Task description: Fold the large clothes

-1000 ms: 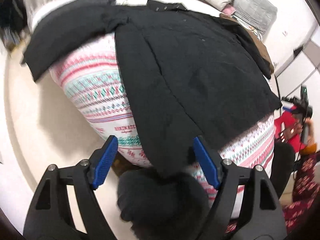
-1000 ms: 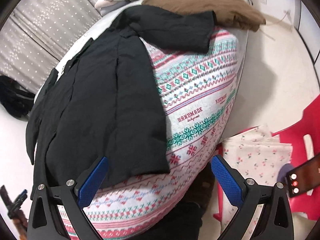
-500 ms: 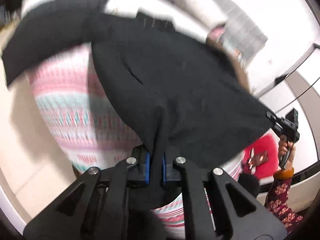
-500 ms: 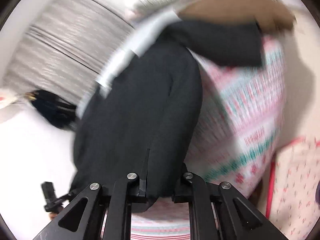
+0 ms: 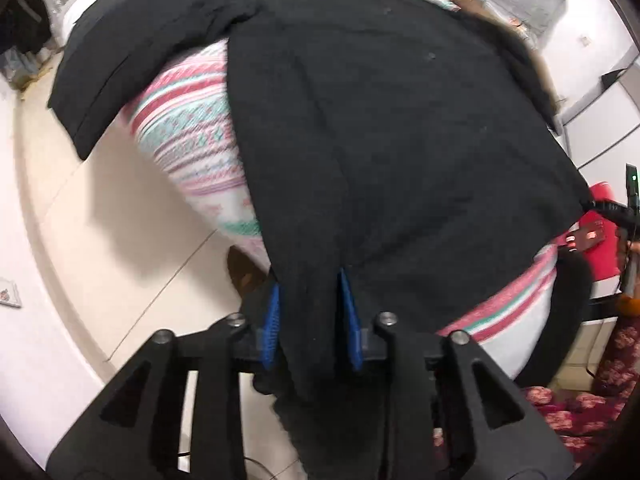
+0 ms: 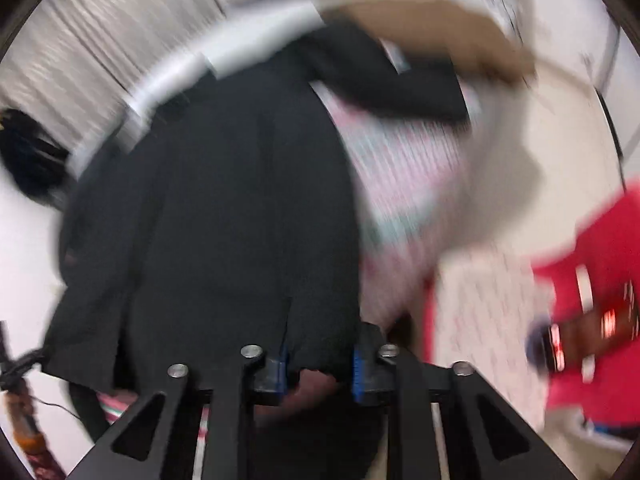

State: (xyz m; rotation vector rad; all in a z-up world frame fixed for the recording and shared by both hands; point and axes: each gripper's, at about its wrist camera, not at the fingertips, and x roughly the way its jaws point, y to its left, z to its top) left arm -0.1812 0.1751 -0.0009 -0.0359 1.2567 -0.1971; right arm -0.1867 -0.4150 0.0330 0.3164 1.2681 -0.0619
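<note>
A large black coat (image 5: 380,120) lies spread over a bed with a pink, white and teal patterned cover (image 5: 188,136). My left gripper (image 5: 310,316) is shut on the coat's near hem at its left corner, cloth bunched between the blue pads. My right gripper (image 6: 318,364) is shut on the hem's other corner of the coat (image 6: 240,200); this view is blurred by motion. One sleeve (image 5: 132,60) hangs over the bed's left edge. The other sleeve (image 6: 384,76) lies across the cover at the far right.
A brown garment (image 6: 432,32) and pillows lie at the head of the bed. A red stool (image 6: 600,272) with a phone (image 6: 580,336) on it stands right of the bed. Pale tile floor (image 5: 100,240) lies to the left.
Both grippers went from open to shut on the coat's hem corners. The hem is lifted off the bed's near end, and the right view swings fast.
</note>
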